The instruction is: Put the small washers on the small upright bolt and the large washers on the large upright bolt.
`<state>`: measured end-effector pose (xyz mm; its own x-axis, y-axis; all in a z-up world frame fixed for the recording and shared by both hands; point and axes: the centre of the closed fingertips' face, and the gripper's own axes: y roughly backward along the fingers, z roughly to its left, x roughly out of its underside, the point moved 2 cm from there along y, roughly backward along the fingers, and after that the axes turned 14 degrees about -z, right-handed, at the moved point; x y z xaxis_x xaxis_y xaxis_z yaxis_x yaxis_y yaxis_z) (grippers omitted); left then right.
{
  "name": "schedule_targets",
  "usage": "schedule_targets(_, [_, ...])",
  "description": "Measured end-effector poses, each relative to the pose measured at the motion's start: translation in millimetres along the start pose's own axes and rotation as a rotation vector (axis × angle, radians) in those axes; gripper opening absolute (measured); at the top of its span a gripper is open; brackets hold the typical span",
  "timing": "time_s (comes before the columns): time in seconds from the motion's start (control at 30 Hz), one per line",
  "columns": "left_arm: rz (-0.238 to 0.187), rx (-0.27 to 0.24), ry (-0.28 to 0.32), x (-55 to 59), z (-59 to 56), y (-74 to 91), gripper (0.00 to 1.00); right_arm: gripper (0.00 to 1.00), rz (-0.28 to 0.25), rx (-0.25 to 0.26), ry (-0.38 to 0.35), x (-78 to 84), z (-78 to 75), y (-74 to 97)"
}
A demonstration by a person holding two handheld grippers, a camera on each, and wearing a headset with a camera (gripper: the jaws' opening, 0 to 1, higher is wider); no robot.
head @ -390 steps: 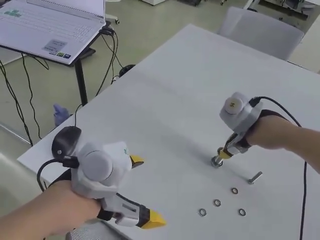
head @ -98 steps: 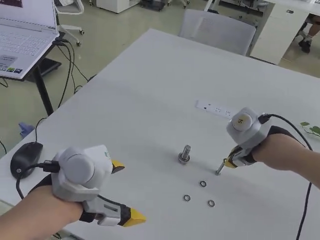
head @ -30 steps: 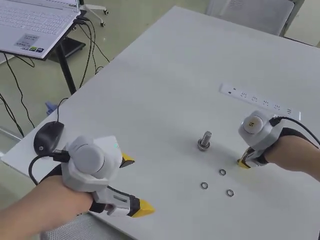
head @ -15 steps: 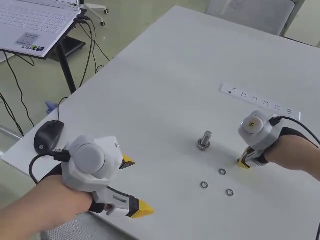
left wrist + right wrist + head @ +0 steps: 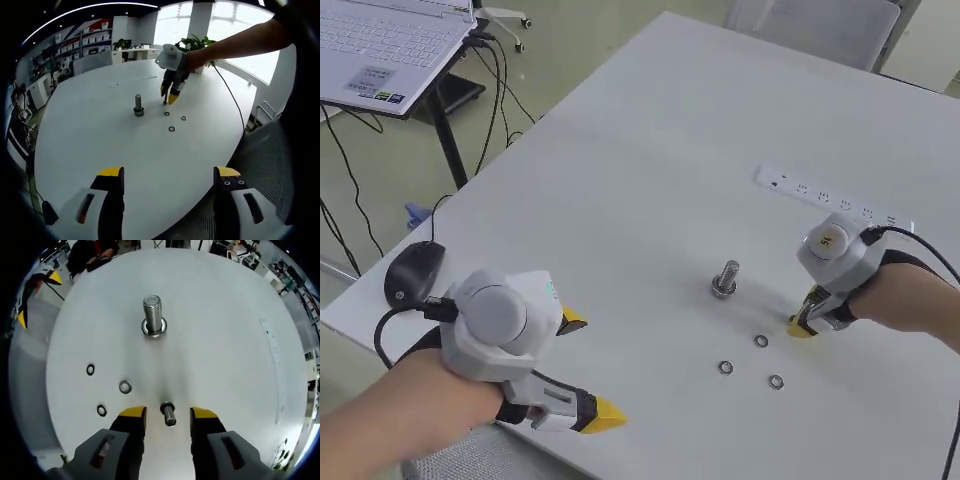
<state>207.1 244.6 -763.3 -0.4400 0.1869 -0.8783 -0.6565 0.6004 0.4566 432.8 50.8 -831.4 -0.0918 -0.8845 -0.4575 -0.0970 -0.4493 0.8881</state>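
Head view looks down on the surface (image 5: pixel 650 150); left gripper view faces across from afar; right gripper view hovers close; all share the large bolt (image 5: pixel 725 280).

White worktable in a bright, open office

The white table (image 5: pixel 650 150) stands on a pale floor (image 5: pixel 570 40), with a grey chair (image 5: pixel 820 25) at its far edge and a white power strip (image 5: pixel 820 192) toward the far right of the surface. A black mouse (image 5: pixel 408 272) lies at the near left corner. Off the left edge a laptop (image 5: pixel 380 40) rests on a black stand (image 5: pixel 445 130), trailing cables (image 5: pixel 510 85). Tall windows (image 5: pixel 172 22), a plant (image 5: pixel 195 44) and shelves (image 5: pixel 92 35) line the room.
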Motion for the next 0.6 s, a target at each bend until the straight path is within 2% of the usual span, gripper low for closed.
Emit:
schedule_targets(0.27, [-0.011,0.021,-0.022,-6.9,-1.2,0.4,0.76,0.41,-0.029,0.002,-0.008,-8.2,3.2,16.1])
schedule_targets(0.4, [-0.001,0.035,-0.033,-6.7,-1.1,0.7,0.78,0.43,-0.045,0.012,-0.013,-13.4,5.3,23.5])
schedule_targets(0.47, [-0.005,0.047,-0.009,-6.2,-2.6,0.3,0.82,0.46,-0.053,0.017,-0.008,-16.3,7.6,27.3])
schedule_targets(0.6, [0.0,0.067,-0.017,-5.0,-5.9,0.9,0.84,0.46,-0.066,0.026,-0.003,-22.5,12.4,34.7])
